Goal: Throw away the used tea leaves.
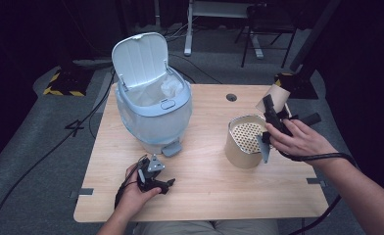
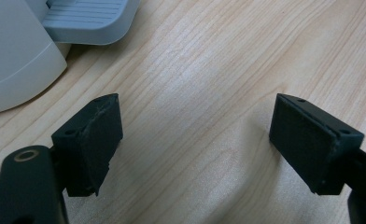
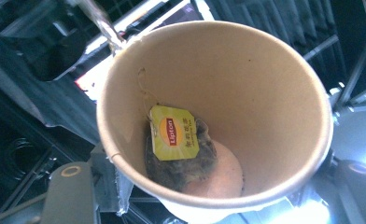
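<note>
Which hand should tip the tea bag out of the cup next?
The right one, probably. The right tool already grips the paper cup, with the tea bag inside, above the strainer pot. The left tool rests open and empty on the table near the bin.

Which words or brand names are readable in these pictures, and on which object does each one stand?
"Lipton": red logo on the yellow tea bag tag, inside the paper cup held by the right gripper.
The small characters beside the logo on the tag: too small to read.
No other text is visible.
</note>
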Demonstrator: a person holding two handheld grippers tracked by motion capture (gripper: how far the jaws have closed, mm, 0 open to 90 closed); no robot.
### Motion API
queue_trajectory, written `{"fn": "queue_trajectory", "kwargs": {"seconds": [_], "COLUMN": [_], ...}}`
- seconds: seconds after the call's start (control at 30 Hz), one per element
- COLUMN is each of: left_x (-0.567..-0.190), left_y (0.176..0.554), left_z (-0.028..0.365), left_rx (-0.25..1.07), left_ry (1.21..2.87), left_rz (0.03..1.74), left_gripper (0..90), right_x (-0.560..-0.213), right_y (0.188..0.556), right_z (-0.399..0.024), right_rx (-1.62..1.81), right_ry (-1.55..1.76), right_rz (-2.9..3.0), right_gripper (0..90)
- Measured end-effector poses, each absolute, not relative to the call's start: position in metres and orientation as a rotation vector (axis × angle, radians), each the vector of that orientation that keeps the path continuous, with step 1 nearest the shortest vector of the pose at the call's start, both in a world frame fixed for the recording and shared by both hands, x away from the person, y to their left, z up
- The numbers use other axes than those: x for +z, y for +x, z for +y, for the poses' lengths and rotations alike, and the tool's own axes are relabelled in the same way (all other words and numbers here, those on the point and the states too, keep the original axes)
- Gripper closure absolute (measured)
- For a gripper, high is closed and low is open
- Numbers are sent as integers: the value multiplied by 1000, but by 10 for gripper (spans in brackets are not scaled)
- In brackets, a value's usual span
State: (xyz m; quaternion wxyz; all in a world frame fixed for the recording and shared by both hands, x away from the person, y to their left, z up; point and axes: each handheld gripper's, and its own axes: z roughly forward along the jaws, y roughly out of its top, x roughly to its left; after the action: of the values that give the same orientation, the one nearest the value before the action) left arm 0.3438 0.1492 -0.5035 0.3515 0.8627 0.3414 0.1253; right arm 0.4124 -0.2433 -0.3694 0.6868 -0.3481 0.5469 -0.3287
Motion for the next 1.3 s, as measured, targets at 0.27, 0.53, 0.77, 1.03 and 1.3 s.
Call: {"fn": "queue_trajectory", "kwargs": {"seconds": [0.27,0.53,0.77,1.03,1.3], "left_x": [-504,-504,-504,-503,-504], "left_y": [344,344,344,344,344], "left_z": [149,149,149,149,149], "left_rx": [324,326,326,324,327], "left_ry": [2233,2231,2231,2233,2232], "left_rz": [884,884,885,884,884], "left_gripper": [179,179,179,179,179], "right_x": [-369,-365,-354,-348,-360], "right_y": [413,413,410,408,404], "right_z": [-243,-243,-240,-238,-231], "right_rx": [-773,-783,-772,-805,-839], "right_ry": [-794,-809,-802,-806,-904], "right_rz": [1181,1186,1165,1137,1113], "right_gripper": [321,321,321,321,321]}}
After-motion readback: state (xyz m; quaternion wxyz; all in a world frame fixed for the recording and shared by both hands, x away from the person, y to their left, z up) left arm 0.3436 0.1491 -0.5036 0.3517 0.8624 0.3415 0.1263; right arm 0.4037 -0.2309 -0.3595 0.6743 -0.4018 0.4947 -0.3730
